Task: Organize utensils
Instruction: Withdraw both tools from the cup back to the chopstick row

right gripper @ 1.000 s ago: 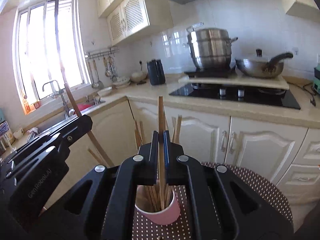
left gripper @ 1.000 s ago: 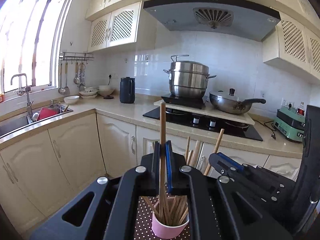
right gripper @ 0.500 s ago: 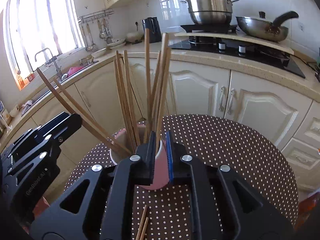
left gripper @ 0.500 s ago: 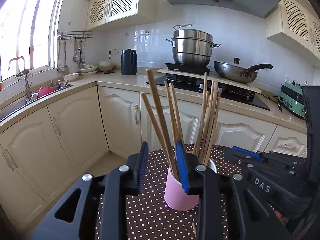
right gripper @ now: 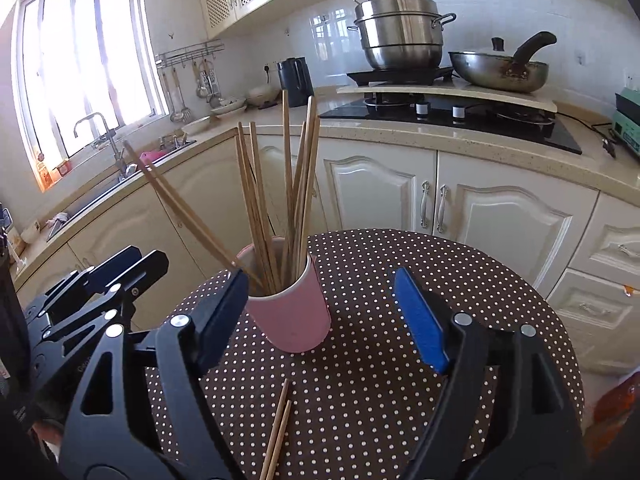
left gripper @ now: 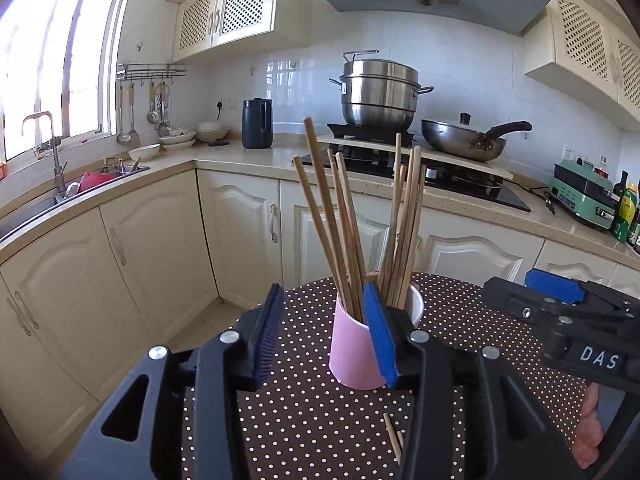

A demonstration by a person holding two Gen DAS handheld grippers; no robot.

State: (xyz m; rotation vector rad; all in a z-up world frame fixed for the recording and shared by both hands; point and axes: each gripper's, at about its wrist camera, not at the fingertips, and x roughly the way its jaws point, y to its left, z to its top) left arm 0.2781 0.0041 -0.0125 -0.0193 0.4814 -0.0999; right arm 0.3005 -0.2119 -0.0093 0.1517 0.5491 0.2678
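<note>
A pink cup point(left gripper: 356, 354) point(right gripper: 290, 314) stands on a round brown polka-dot table point(left gripper: 320, 420) point(right gripper: 380, 380) and holds several wooden chopsticks point(left gripper: 344, 220) point(right gripper: 276, 200) upright. My left gripper point(left gripper: 326, 332) is open and empty, its right finger just in front of the cup. My right gripper point(right gripper: 326, 312) is open wide and empty, with the cup between its fingers and a little beyond them. Two loose chopsticks point(right gripper: 278, 434) point(left gripper: 394, 438) lie on the table in front of the cup. Each gripper shows at the edge of the other's view.
Behind the table run cream cabinets point(right gripper: 480, 208) and a counter with a hob point(left gripper: 440, 184), a steel steamer pot point(left gripper: 378, 96), a wok point(left gripper: 464, 140) and a black kettle point(left gripper: 257, 123). A sink point(left gripper: 80, 184) lies at the left under the window.
Both grippers were shut on a chopstick above the cup a second ago. They let the chopsticks go into the cup, opened wide and pulled back and down.
</note>
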